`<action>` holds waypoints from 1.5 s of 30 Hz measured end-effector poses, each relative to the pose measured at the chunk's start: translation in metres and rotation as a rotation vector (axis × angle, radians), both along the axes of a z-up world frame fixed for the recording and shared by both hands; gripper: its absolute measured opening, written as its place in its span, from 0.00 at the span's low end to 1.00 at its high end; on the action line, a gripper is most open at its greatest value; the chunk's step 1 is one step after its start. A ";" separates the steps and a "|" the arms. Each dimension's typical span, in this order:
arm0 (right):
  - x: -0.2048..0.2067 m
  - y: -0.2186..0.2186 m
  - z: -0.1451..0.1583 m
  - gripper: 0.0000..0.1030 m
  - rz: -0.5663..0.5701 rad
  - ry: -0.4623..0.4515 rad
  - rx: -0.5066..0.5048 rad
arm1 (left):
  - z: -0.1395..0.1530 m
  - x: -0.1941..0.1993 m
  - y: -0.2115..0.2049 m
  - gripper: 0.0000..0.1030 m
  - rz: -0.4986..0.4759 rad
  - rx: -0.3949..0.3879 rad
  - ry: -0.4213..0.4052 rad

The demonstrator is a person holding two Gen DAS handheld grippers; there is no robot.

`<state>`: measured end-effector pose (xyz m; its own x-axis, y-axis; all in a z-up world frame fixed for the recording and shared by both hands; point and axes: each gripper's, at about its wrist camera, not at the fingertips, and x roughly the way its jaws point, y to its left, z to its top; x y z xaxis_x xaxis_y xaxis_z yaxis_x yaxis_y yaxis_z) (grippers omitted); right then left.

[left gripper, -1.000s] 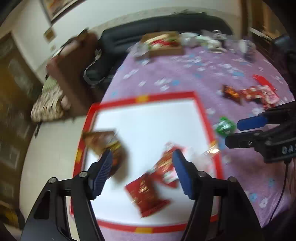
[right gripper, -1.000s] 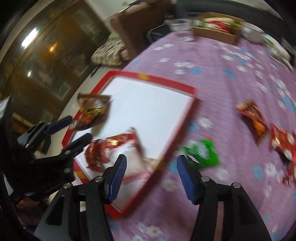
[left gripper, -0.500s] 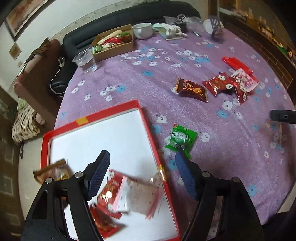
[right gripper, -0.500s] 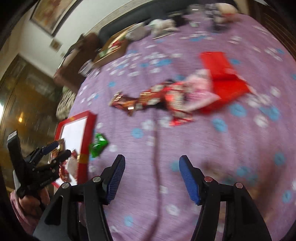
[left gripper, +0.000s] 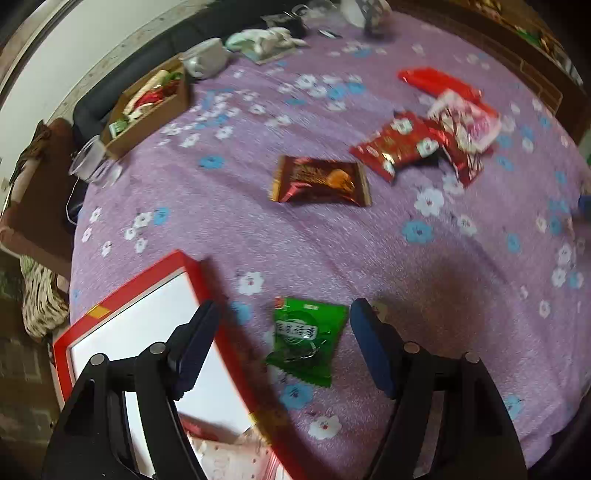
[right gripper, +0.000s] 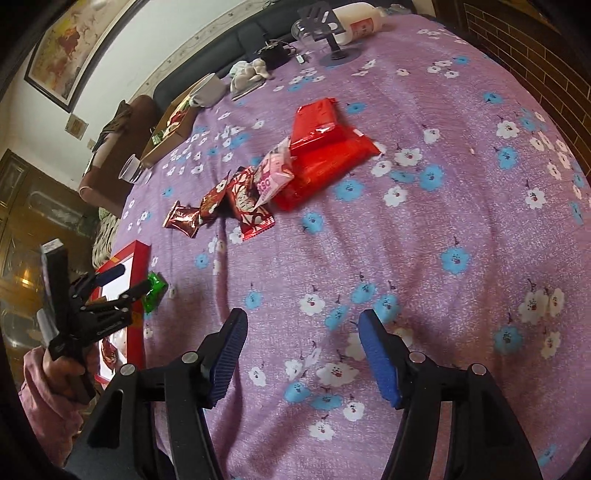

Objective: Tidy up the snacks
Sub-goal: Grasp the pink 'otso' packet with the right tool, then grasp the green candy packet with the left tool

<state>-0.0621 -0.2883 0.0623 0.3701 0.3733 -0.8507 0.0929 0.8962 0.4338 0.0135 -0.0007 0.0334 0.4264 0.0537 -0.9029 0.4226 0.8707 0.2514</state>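
A green snack packet (left gripper: 303,339) lies flat on the purple flowered cloth, just right of the red-rimmed white tray (left gripper: 192,266). My left gripper (left gripper: 284,310) hovers over it, open, one finger on each side and neither pad touching. Further off lie a brown packet (left gripper: 321,181), red packets (left gripper: 399,144), a pink-white packet (left gripper: 469,122) and a large red pack (left gripper: 436,83). In the right wrist view my right gripper (right gripper: 303,321) stands open and empty over bare cloth. The snack pile (right gripper: 247,203) is ahead of it; the left gripper (right gripper: 131,280) and the green packet (right gripper: 155,291) are far left.
A cardboard box of snacks (left gripper: 147,107), a clear plastic cup (left gripper: 92,162) and a white bowl (left gripper: 205,61) stand at the table's far left. A phone stand (right gripper: 332,33) and a bottle (right gripper: 354,18) are at the back. Packets lie in the tray's near corner (left gripper: 229,454).
My left gripper has moved right, from over the tray to over the green packet. The right gripper has swung right, away from the tray, to bare cloth in front of the snack pile.
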 end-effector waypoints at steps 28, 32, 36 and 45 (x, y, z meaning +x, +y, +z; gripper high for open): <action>0.158 0.084 -0.025 0.41 0.161 -0.013 -0.266 | 0.014 -0.051 0.060 0.70 0.147 -0.436 0.178; 0.140 0.098 -0.028 0.20 0.212 -0.002 -0.210 | 0.018 -0.053 0.060 0.70 0.139 -0.425 0.169; 0.110 0.095 -0.033 0.20 0.224 0.020 -0.157 | 0.017 -0.047 0.044 0.70 0.083 -0.400 0.165; 0.035 0.045 -0.017 0.20 0.138 0.004 -0.073 | 0.006 -0.023 0.028 0.69 0.064 -0.356 0.156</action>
<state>-0.0275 -0.2433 0.0451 0.3160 0.3574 -0.8788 -0.0320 0.9298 0.3666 -0.0097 0.0271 0.0394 0.2887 -0.2526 -0.9235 0.3739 0.9177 -0.1341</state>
